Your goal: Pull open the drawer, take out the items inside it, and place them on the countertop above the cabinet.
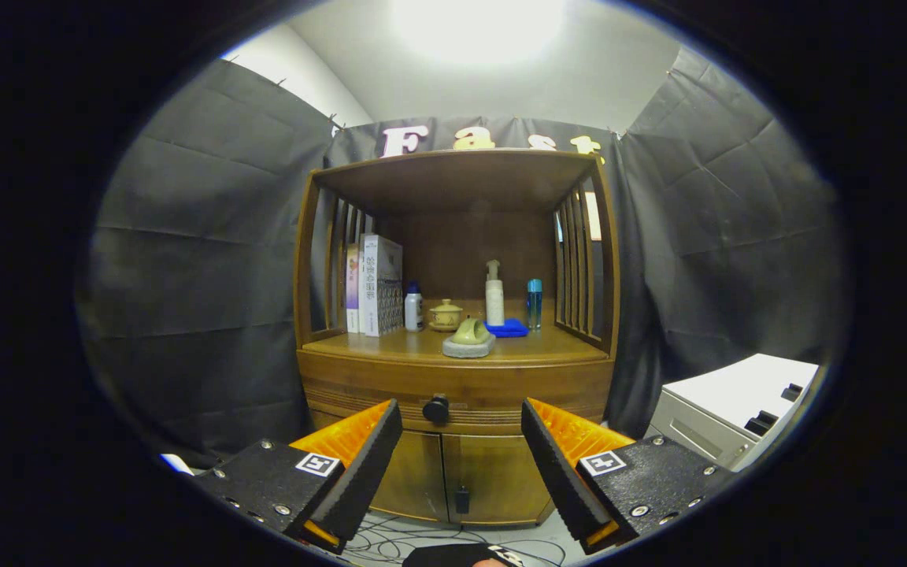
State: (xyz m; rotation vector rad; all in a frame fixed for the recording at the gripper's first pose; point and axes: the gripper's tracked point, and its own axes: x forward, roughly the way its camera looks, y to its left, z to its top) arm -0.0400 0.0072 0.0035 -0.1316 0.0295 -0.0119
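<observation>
The gripper (461, 417) was held wide open, and nothing was held between its two fingers (359, 465). The fingers were kept well back from the wooden cabinet (457, 378). Just beyond the gap between them, the dark round knob (435, 409) of the drawer (390, 390) could be seen. The drawer was shut, so what lay inside it could not be told. Under the drawer, two small doors (453, 476) were closed.

Above the drawer, the countertop (548, 346) was already crowded. A little green thing on a round grey base (469, 339) was set near the front. Behind it, some books (375, 285) were stood on the left, next to a small white bottle (414, 307) and a yellow pot with a lid (446, 314). A tall pump bottle (494, 293), a blue cloth (509, 327) and a blue bottle (534, 303) were placed on the right.

Cables (390, 543) were spread on the floor below the cabinet. A white box (737, 409) was seen off to the right.
</observation>
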